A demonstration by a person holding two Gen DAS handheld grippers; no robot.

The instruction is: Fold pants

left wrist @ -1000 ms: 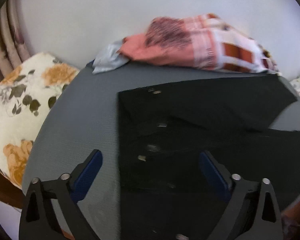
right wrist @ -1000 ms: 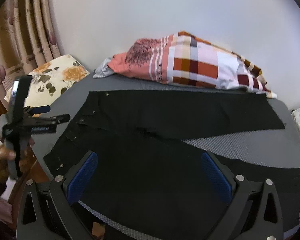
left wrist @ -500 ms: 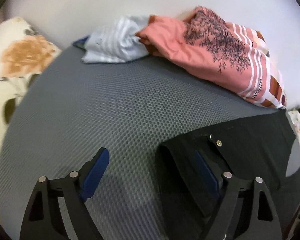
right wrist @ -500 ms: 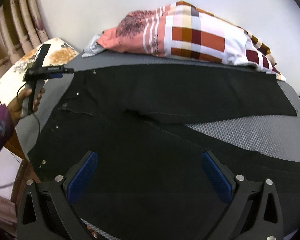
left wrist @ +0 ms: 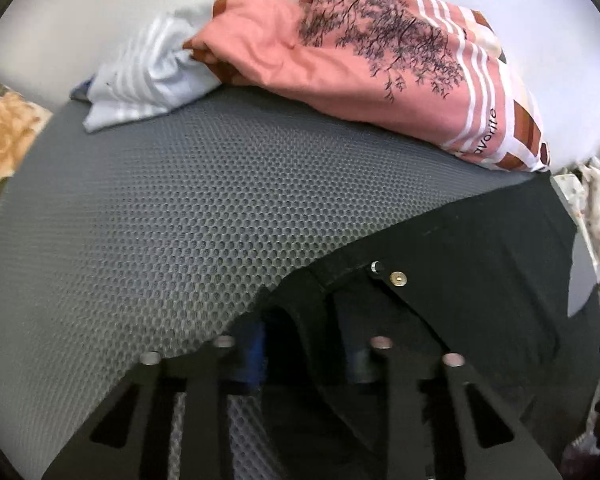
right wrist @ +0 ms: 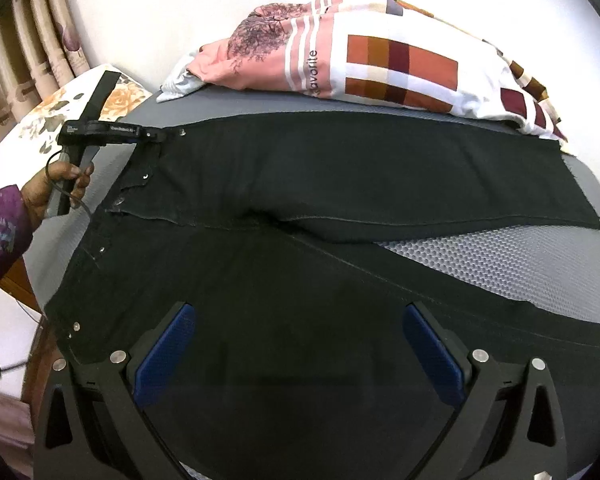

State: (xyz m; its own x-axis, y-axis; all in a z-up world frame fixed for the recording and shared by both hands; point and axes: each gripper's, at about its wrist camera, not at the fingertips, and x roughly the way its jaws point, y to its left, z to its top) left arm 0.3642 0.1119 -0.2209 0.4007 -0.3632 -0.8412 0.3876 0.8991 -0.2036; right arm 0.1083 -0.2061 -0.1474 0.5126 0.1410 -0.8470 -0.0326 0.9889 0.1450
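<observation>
Black pants point(right wrist: 340, 184) lie flat on a grey honeycomb-textured mat point(right wrist: 512, 264). Their long axis runs along the mat from the left end, where the waistband sits, to the right end, where the legs finish. The far leg lies straight, parallel to the far edge, and its hem stops just short of the mat's right end. The near leg splays toward the near edge, leaving a wedge of bare mat between the two legs on the right. The waistband reaches close to the left edge, and the near hip corner lies at the near-left edge. The fabric is matte and dark, with small metal rivets and a button at the waist.

The left gripper point(left wrist: 304, 356) is at the far-left waistband corner, its fingers drawn close together with the folded black hem between them, so it grips the pants. In the right wrist view the same left gripper point(right wrist: 156, 134) meets the waistband corner, held by the person's left hand point(right wrist: 54, 190) in a purple sleeve.

The right gripper point(right wrist: 300, 354) hovers above the near leg with its blue-padded fingers point(right wrist: 164, 352) spread wide and nothing between them.

Along the far edge, just beyond the far leg, lies a heap of clothes point(right wrist: 380, 68) in pink, white and orange-maroon checks, soft and crumpled, touching the wall. Bare mat lies open between this heap and the waistband corner in the left wrist view. A floral cushion point(right wrist: 52, 120) and pleated curtain point(right wrist: 28, 56) stand off the left end.
</observation>
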